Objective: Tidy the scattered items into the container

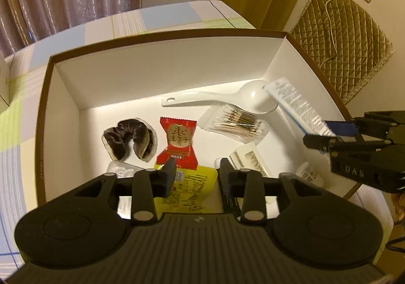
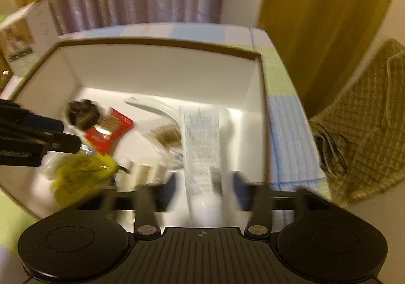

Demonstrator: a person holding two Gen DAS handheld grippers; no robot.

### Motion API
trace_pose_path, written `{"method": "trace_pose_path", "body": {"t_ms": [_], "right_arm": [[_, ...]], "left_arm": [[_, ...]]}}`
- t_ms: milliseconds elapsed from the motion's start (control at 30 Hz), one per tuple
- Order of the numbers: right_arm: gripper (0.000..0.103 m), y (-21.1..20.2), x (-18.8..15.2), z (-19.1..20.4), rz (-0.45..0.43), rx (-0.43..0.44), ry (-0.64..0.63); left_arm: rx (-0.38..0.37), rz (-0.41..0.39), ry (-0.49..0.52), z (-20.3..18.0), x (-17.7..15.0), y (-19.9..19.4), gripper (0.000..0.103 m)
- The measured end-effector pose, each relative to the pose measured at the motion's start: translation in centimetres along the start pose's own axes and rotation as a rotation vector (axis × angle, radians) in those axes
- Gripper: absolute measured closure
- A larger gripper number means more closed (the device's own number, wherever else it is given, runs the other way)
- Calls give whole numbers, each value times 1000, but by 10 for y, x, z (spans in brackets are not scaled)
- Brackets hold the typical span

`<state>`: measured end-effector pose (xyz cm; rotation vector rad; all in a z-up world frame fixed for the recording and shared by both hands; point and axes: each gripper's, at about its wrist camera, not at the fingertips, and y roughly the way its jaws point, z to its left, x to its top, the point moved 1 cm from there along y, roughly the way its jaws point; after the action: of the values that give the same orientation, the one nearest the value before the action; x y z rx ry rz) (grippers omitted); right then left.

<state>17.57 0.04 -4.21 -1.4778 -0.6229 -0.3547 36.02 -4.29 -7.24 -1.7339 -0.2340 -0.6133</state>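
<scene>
right tool: jaws wide, tube loose between them, slanting down into box (let go to drop) | left tool: jaws apart over yellow pouch, gripping nothing | spoon, swabs already inside

Cotton swab bag reads "100PC" — and the right gripper bears "DAS" on its body.
</scene>
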Motion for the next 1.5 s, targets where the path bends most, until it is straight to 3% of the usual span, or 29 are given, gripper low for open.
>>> {"method": "trace_pose_path", "body": {"t_ms": [100,233,700,1300,1500], "right_arm": [[17,-3,0,9,-21,-36,-43],[17,-3,-1,4,11,16,-10],[17,-13,-5,1,61,42,30],[17,-40,-16,11,29,75,96],[17,-55,-20,17,7,42,86]], "left_arm": [[11,-6,13,0,-1,-4,62],[25,-12,11,3,-3,-8,55],[70,-9,29,2,-8,-17,37],[199,-81,-1,-7,-21,-63,27],[251,-108,3,-18,-29,-84,24]]}}
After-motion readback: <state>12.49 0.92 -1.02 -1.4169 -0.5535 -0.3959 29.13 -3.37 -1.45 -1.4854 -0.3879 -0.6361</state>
